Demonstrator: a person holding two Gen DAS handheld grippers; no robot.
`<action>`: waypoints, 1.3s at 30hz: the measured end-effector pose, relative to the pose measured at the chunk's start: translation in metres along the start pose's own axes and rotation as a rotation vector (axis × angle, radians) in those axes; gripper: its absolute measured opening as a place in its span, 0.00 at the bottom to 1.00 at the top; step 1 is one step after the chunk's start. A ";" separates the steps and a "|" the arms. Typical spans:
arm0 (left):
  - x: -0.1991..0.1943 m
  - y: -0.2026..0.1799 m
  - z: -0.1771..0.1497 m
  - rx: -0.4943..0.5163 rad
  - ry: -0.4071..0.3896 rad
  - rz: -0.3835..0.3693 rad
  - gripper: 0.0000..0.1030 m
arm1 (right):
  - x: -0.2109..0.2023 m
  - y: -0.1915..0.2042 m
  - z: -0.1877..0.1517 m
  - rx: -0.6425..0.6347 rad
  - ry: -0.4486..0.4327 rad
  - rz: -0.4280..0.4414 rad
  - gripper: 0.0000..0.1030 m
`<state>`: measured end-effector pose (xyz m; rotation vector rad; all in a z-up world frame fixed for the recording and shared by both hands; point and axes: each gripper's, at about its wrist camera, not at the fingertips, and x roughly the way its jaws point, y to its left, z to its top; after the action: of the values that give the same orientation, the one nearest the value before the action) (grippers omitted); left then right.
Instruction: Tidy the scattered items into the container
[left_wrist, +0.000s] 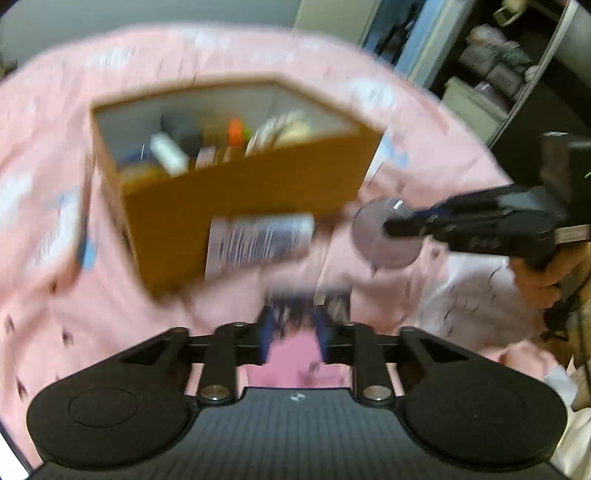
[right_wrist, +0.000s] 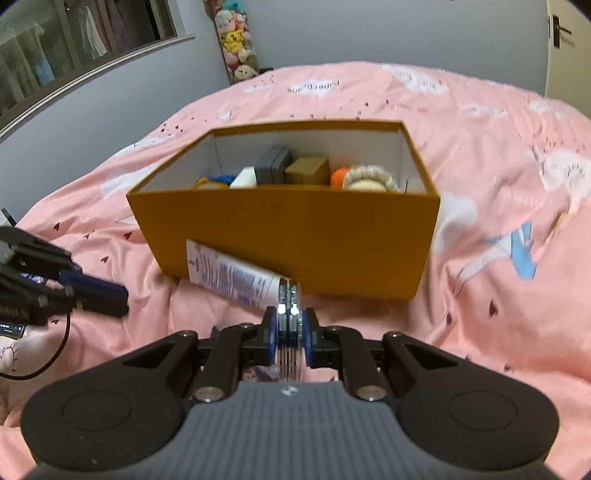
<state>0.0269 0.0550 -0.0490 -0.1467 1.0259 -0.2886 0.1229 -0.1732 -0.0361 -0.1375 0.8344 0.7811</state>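
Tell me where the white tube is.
The tube lies on the pink bedspread against the near wall of the orange box, toward its left in the right wrist view, just ahead of the right tongs.

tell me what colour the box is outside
Mustard orange outside, white inside; the box shows sharpest in the right wrist view.

My left tool and right tool are matte black with blue pads, silver screws, ribbed grey housings.
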 end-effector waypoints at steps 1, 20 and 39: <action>0.005 0.004 -0.002 -0.027 0.023 0.002 0.37 | 0.001 0.000 -0.002 0.004 0.006 0.000 0.15; 0.066 0.056 -0.031 -0.421 0.307 -0.061 0.71 | 0.026 -0.013 -0.046 0.160 0.176 0.078 0.16; 0.074 0.056 -0.029 -0.412 0.329 -0.160 0.62 | 0.055 -0.026 -0.065 0.158 0.376 0.063 0.45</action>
<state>0.0469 0.0859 -0.1385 -0.5698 1.3962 -0.2473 0.1233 -0.1866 -0.1247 -0.1193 1.2583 0.7555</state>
